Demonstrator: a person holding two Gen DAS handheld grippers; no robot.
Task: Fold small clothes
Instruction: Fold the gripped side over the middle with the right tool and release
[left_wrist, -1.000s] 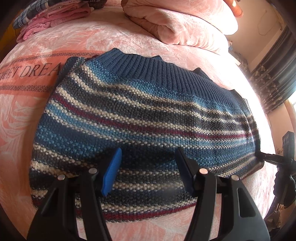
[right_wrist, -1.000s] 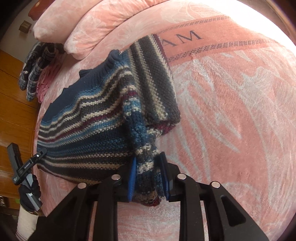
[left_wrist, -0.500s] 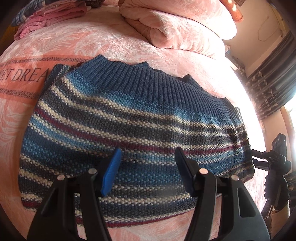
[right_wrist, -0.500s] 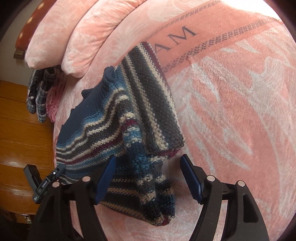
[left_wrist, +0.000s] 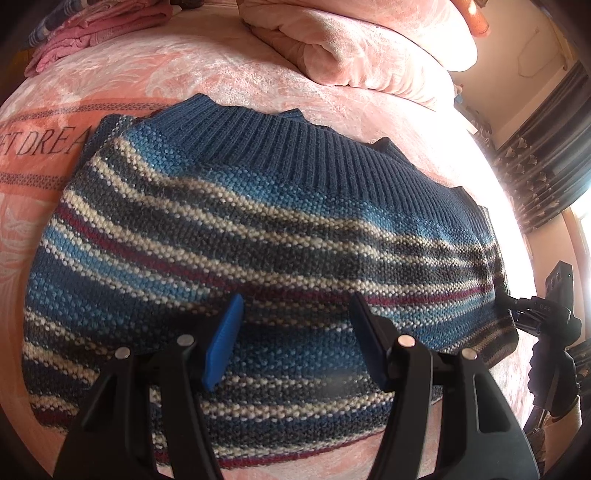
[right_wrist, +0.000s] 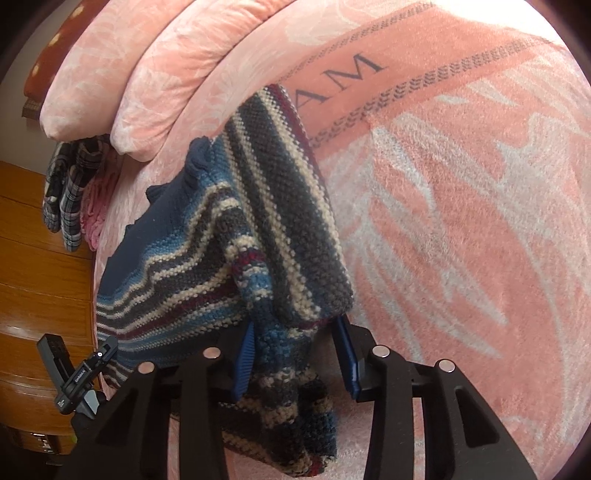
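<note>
**Striped sweater lying on the pink bedspread, both grippers parted**

The knitted sweater (left_wrist: 258, 236) (blue, cream, grey and maroon stripes with a dark blue ribbed band along its far edge) is lying spread across the pink bedspread (left_wrist: 177, 70), which is carrying printed lettering at its left side. The left gripper (left_wrist: 295, 339) is hovering just above the near part of the sweater with its blue-padded fingers (left_wrist: 223, 341) standing wide apart, and nothing is sitting between them. Beyond the sweater a folded pink quilt (left_wrist: 354, 44) is resting near the head of the bed, and a small pile of pink clothes (left_wrist: 92, 33) is lying at the far left corner.

In the right wrist view the sweater (right_wrist: 221, 251) is showing a sleeve folded over the body, its cuff end hanging down towards the camera. The right gripper (right_wrist: 295, 354) is sitting at that cuff with its fingers (right_wrist: 243, 363) opened wide; the knit is lying in the gap between them and seems to be brushing the left pad, but they are not clamping it. The other gripper's tip is showing at the lower left edge, beside a wooden cabinet (right_wrist: 33, 288). A plaid garment (right_wrist: 66, 192) is lying at the bed's far corner under the pillows (right_wrist: 122, 70).
</note>
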